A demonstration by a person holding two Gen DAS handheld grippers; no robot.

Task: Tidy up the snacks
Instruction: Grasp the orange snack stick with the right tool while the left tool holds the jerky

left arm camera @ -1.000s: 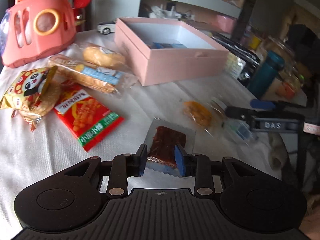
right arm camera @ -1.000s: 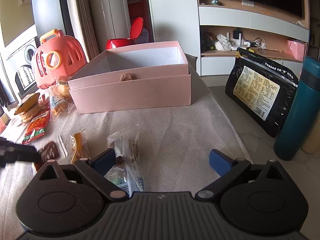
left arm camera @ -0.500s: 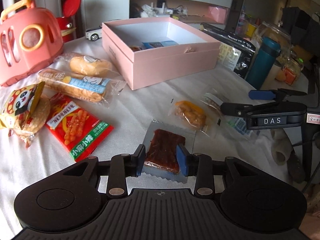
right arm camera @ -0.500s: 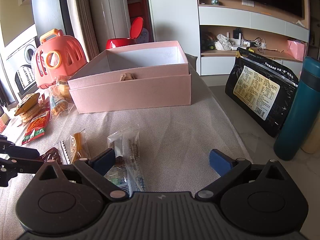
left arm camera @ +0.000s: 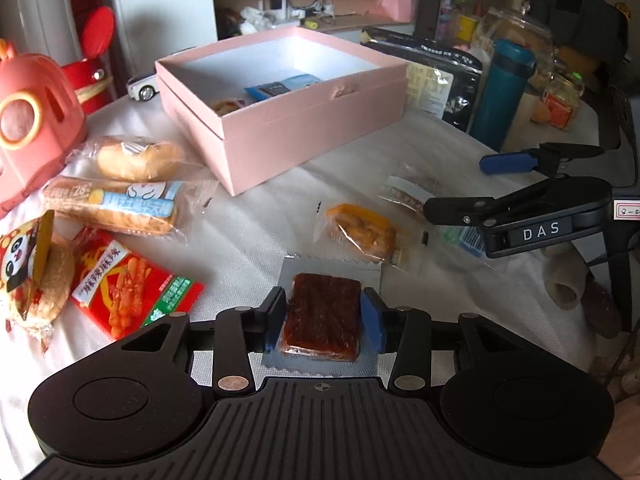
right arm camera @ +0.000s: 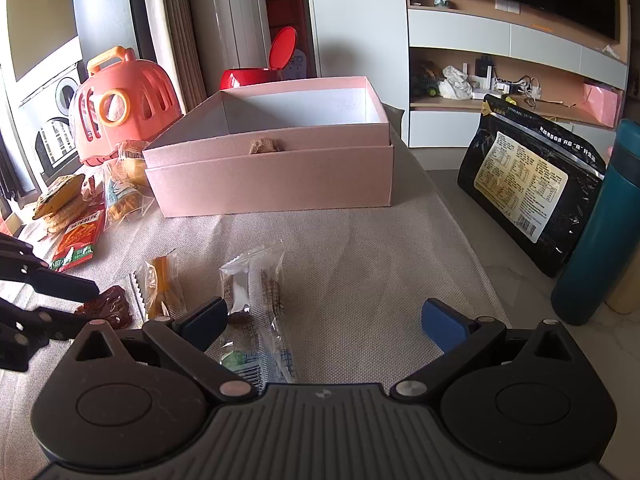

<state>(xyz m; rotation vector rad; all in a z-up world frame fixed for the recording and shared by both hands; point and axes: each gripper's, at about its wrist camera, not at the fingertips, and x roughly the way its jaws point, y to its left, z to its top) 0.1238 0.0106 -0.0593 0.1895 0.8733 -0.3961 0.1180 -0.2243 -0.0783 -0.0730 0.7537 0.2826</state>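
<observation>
A dark red jerky packet point(left arm camera: 324, 300) lies flat on the white cloth between the jaws of my left gripper point(left arm camera: 323, 320). Those jaws are opening, and their blue pads stand just off the slab's sides, over its wrapper. The right wrist view shows the same packet point(right arm camera: 112, 304) at the left gripper point(right arm camera: 86, 303). My right gripper point(right arm camera: 324, 318) stands wide open above a clear packet of brown pieces point(right arm camera: 256, 292), holding nothing. An orange snack packet point(left arm camera: 360, 232) lies between the two grippers. The open pink box point(left arm camera: 312, 120) behind them holds a blue packet point(left arm camera: 280, 86) and another snack.
On the left lie a red packet point(left arm camera: 132, 280), a panda packet point(left arm camera: 28, 264), a long bread point(left arm camera: 108, 204) and a bun point(left arm camera: 140, 158). A coral toy carrier point(left arm camera: 28, 120) stands far left. A teal bottle point(left arm camera: 504, 92) and a black bag point(right arm camera: 528, 188) stand right.
My left gripper's jaws have widened around the jerky packet, and the left wrist has rolled and shifted a little. My right gripper has not moved.
</observation>
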